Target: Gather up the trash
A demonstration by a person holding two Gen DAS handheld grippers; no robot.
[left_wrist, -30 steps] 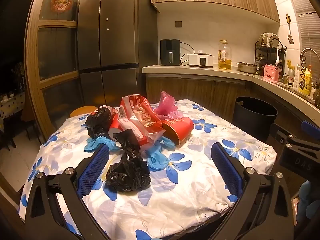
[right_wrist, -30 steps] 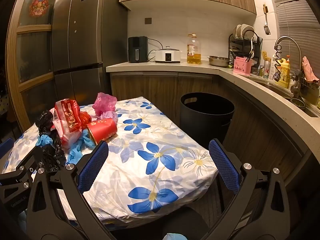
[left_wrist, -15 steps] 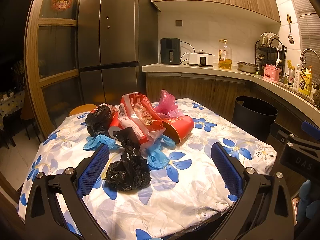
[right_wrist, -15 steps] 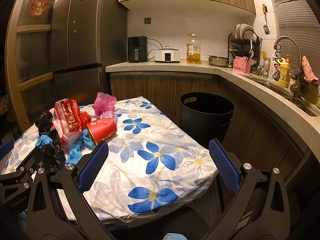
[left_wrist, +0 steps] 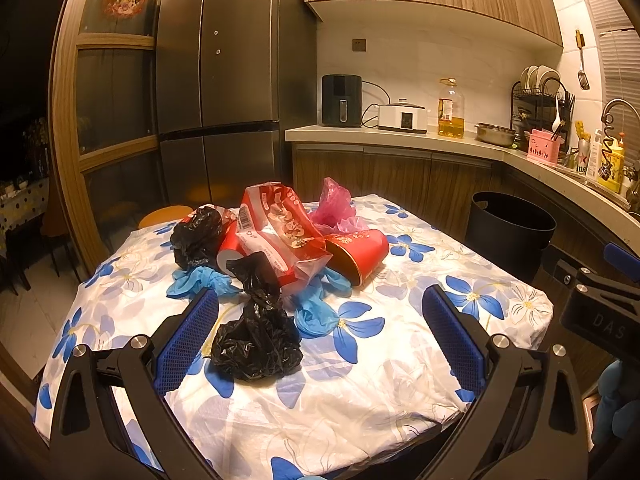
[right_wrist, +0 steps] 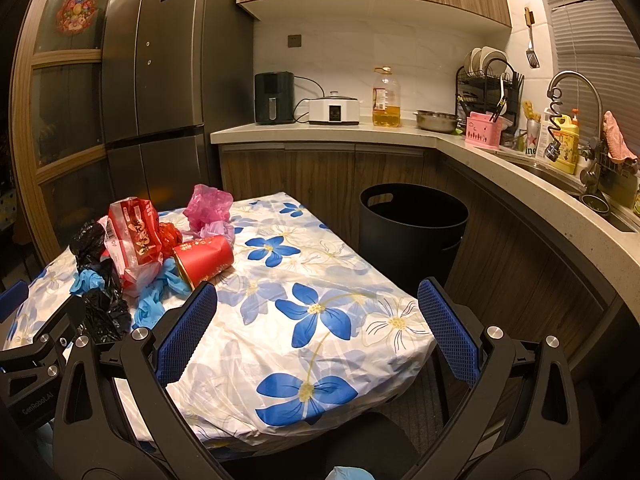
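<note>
Barely anything has shifted over the last second: the left claw point(left_wrist: 320, 326) has crept slightly closer to the trash pile, while the right claw point(right_wrist: 318, 330) has held its place, so nothing has been collected yet and the task looks to be only at its approach. Nearest the left claw, whose blue-padded jaws stand wide apart and empty, lies a crumpled black plastic bag point(left_wrist: 258, 346), between the jaws in that view but untouched. Just past it sprawl crumpled blue disposable gloves point(left_wrist: 310, 312), with a red and clear printed snack wrapper point(left_wrist: 280, 236) resting over them; its barcode label and large white characters are visible, but I cannot read them. Beside the wrapper a red paper cup with gold print point(left_wrist: 358, 250) lies on its side, open end toward the camera. Behind these sit a second black plastic bag point(left_wrist: 198, 236) and a crumpled pink plastic bag point(left_wrist: 332, 206). All rest on the counter covered by a white cloth with blue flowers point(right_wrist: 312, 320). The right claw, equally wide open and holding nothing, hovers over the bare near corner of that cloth, well apart from the pile. Farther off, a round black trash bin point(right_wrist: 412, 228) stands on the floor by the cabinets, apparently empty. Readable writing: "GenRobot.AI" on the left gripper body in the right view, "DAS" on the right one.
</note>
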